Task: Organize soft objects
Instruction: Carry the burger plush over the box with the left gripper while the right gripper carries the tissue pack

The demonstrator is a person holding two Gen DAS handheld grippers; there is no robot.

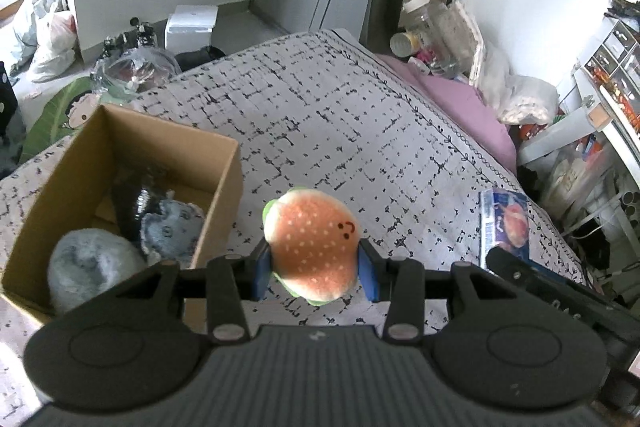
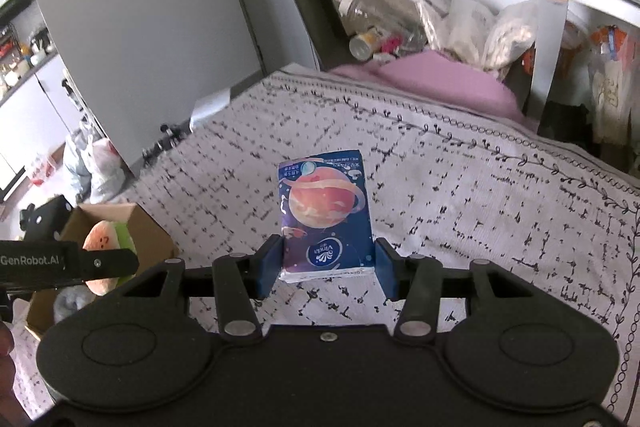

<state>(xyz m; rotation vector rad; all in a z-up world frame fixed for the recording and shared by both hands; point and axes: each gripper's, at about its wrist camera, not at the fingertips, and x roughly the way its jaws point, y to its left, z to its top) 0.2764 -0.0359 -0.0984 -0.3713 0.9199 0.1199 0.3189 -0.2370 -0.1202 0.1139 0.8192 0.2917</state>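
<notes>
The left claw [image 1: 315, 269] pinches a round plush hamburger toy with an orange bun and green lettuce rim [image 1: 312, 245] between its blue pads, held above the bed's grey patterned quilt [image 1: 340, 115]. At nine o'clock from the toy sits an open brown cardboard box [image 1: 224, 179], already holding a fluffy grey-blue soft item [image 1: 88, 263], a pale blue plush [image 1: 172, 227] and something dark and glossy (I cannot tell what).

The right claw [image 2: 327, 269] grips a blue pack of tissues printed with an orange planet [image 2: 326, 215], lifted just off the quilt.

By my reading the sorting is well along: some soft things are boxed, and two remain in the claws, each needing to be carried over and dropped in.
</notes>
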